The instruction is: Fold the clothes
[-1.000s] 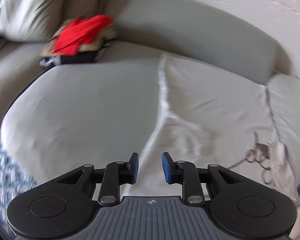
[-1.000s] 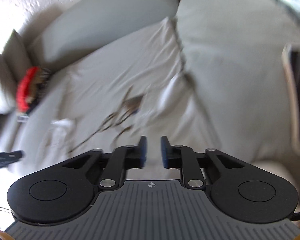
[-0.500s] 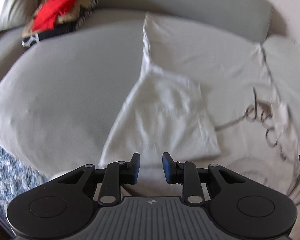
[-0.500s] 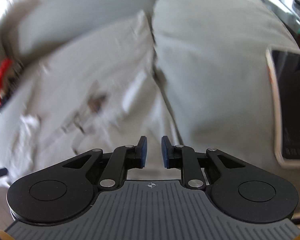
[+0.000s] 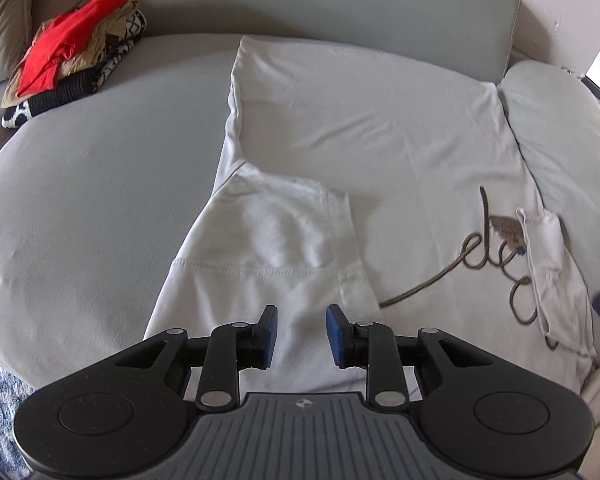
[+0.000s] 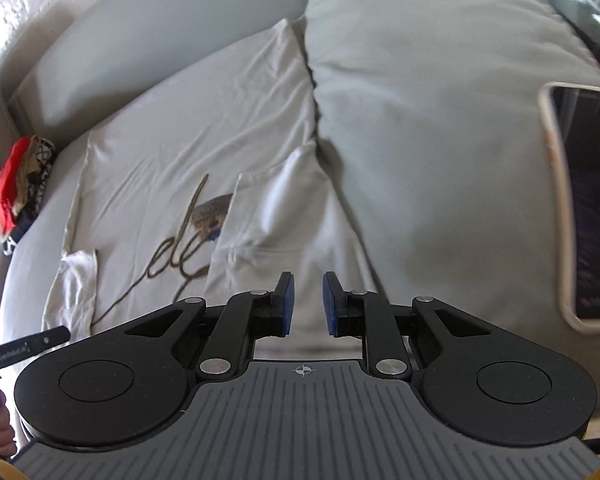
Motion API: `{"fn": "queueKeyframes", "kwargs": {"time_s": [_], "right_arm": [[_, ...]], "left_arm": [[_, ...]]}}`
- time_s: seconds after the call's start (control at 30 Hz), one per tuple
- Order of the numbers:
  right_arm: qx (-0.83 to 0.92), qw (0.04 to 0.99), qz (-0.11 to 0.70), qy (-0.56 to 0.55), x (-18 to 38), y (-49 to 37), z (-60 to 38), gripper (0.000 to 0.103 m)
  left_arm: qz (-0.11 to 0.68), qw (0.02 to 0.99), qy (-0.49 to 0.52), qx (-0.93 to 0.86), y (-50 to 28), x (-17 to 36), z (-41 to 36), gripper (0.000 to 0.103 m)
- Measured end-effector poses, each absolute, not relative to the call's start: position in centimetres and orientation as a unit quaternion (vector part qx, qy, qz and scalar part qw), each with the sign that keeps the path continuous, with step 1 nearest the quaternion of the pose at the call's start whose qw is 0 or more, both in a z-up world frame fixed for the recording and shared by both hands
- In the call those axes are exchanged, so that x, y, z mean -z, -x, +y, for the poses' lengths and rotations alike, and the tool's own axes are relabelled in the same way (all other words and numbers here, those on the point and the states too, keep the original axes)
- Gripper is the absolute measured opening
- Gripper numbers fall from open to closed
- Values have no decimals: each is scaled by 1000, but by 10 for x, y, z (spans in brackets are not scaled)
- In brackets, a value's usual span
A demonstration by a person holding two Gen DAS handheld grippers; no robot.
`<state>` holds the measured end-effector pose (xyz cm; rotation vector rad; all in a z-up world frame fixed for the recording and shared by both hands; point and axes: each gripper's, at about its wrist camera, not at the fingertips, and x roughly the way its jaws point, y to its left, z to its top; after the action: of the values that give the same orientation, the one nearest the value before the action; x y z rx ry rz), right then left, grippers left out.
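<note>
Grey sofa (image 5: 80, 184) under white T-shirt (image 5: 340, 120)

A white T-shirt (image 5: 340, 128) lies spread flat on the grey sofa cushion, filling the middle and right of the frame — its left sleeve (image 5: 268, 248) is folded inward over the body, and a brown script print (image 5: 496, 248) shows at right.

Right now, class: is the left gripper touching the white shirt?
Cannot tell. In the left wrist view the left gripper hangs over the white shirt's folded sleeve with nothing between its pads, but whether the tips touch cloth is unclear.
</note>
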<state>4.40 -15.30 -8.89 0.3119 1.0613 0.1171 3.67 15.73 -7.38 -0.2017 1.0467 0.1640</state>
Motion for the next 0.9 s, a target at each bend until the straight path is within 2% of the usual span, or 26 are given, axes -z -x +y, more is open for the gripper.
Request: {"fn": "queueKeyframes", "kwargs": {"time_s": [0.13, 0.4, 0.5, 0.67, 0.8, 0.83, 0.9], "right_arm": [[-61, 854, 488, -172, 79, -25, -161, 24], [-84, 859, 454, -220, 70, -20, -184, 25], [-79, 858, 464, -204, 66, -31, -180, 25], [-55, 880, 424, -205, 52, -27, -174, 25], [-40, 884, 403, -232, 61, -26, -171, 16], [-42, 883, 405, -232, 65, -30, -168, 15], [-42, 878, 419, -229, 77, -44, -162, 15]], "left_arm": [[495, 861, 106, -60, -25, 70, 152, 32], [536, 834, 91, -90, -9, 80, 152, 31], [511, 847, 110, -97, -11, 69, 156, 31], [443, 879, 151, -92, 2, 45, 169, 32], [445, 874, 174, -87, 10, 49, 195, 30], [446, 875, 171, -79, 6, 50, 197, 25], [447, 877, 167, -64, -2, 52, 201, 23]]}}
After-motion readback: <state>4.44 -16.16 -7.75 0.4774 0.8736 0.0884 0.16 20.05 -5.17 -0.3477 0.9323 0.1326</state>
